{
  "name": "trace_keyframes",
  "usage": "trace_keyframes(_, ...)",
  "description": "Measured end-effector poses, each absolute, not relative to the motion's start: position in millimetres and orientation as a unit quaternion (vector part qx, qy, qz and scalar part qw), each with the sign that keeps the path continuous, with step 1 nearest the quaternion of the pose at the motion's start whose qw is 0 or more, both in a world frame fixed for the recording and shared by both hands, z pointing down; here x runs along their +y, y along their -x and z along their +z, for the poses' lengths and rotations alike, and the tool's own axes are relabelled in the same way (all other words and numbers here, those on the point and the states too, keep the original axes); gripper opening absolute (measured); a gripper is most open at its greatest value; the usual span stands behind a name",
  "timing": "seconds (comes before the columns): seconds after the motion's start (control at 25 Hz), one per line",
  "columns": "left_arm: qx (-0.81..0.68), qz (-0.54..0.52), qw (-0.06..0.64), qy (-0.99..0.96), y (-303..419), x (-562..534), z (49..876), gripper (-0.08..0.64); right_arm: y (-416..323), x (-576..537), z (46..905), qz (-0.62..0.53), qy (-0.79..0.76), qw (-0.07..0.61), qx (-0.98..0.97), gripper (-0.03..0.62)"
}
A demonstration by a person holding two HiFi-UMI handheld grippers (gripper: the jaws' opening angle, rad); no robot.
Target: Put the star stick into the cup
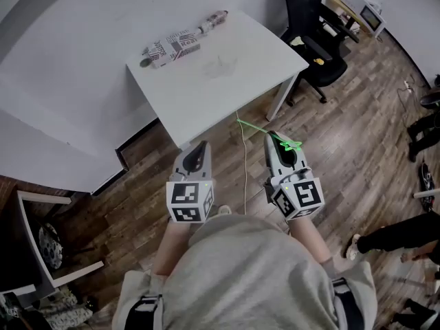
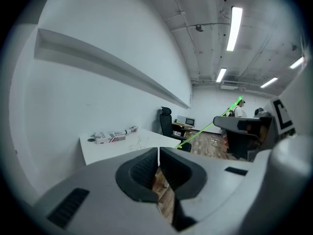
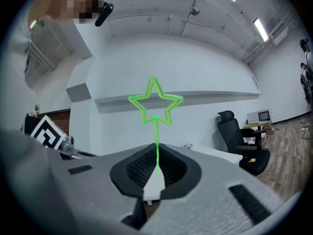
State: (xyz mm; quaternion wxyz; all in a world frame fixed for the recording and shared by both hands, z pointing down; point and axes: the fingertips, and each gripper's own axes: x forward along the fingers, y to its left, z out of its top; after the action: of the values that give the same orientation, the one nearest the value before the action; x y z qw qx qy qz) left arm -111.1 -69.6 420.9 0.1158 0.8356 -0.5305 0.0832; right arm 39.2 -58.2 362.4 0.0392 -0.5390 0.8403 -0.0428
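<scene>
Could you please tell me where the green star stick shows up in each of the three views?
Head view: the star stick is right of centre, crossing the tip of the right gripper.
Left gripper view: a thin green slanting line at mid right.
Right gripper view: dead centre, rising from the closed jaws.
Shared landmark: the white table.

Grey shirt [image 1: 240, 273]; grey left gripper [image 1: 199, 146] and right gripper [image 1: 274, 138], black-lined jaws.

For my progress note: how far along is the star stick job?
Done: the star stick is gripped by the right gripper. In hand: it is held above the floor, short of the white table. Remaining: placing it in a cup; I cannot make one out.
</scene>
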Motion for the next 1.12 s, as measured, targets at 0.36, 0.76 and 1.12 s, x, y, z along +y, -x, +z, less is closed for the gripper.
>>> trace_keyframes(0.36,-0.529,0.082,0.121,-0.836,126,-101,424,0.010,-27,-93,361,-0.037,0.544,0.030,0.837,0.012)
trace_keyframes(0.76,-0.534,0.080,0.136,-0.830,126,-151,434,0.011,-36,-155,369,-0.039,0.551,0.032,0.833,0.012)
trace_keyframes(1.12,-0.546,0.081,0.135,-0.823,117,-235,431,0.010,-49,-246,369,-0.036,0.546,0.029,0.837,0.012)
